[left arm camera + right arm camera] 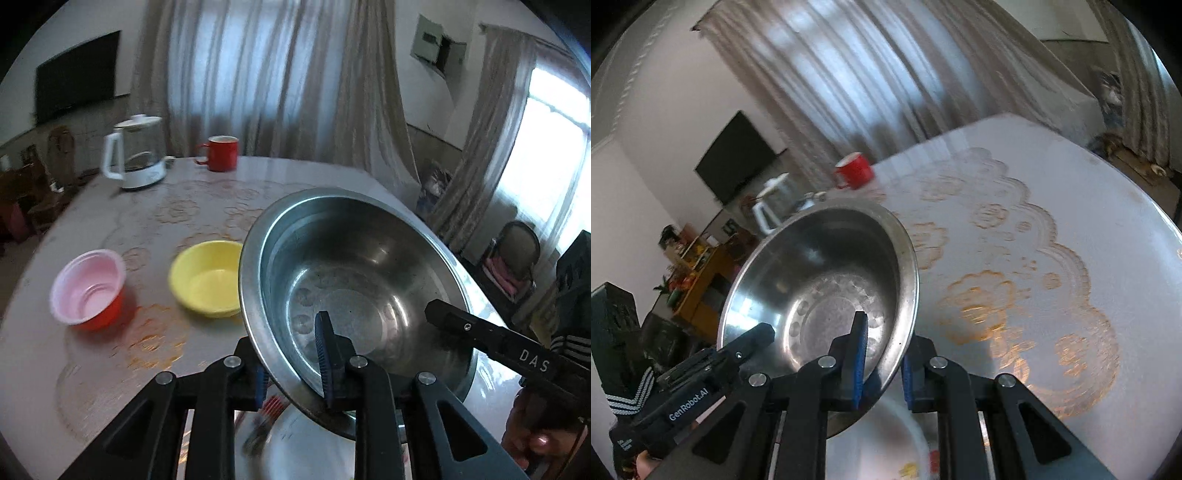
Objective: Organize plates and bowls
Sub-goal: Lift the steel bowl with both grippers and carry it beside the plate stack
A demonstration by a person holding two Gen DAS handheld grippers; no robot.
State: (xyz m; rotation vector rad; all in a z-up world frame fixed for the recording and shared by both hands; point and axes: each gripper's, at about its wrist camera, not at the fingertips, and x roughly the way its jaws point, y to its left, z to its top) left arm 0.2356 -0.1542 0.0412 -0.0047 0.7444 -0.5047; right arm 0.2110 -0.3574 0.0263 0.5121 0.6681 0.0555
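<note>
- The large stainless-steel bowl (354, 291) is taken as the landmark; it is held tilted above the pale round table with an orange floral pattern (110, 206), its rim gripped on two sides.
- The left gripper (295, 373) is seen nearly closed on the near rim of the steel bowl: one blue ribbed pad lies inside the wall, the other outside.
- The right gripper (882, 369) is likewise clamped on the rim, one blue pad inside the bowl and one outside; in the left wrist view its black finger is seen entering from the right of the steel bowl.
- Directly beneath the steel bowl, a white plate with coloured markings (886, 446) is partly visible; whether anything lies on it cannot be told through the blur.
- To the left of the steel bowl, a shallow yellow plastic bowl (207, 277) rests upright on the table, just beside the steel rim.
- Further left of it, well apart from the steel bowl, stands a red plastic bowl with a pink-white interior (88, 288).
- Beyond the steel bowl, at the far table edge, a red mug (221, 153) and a white-handled glass kettle (135, 153) are left standing.
- Progress is judged early: no vessels are nested, the two plastic bowls are untouched, and the steel bowl is not yet set down.
</note>
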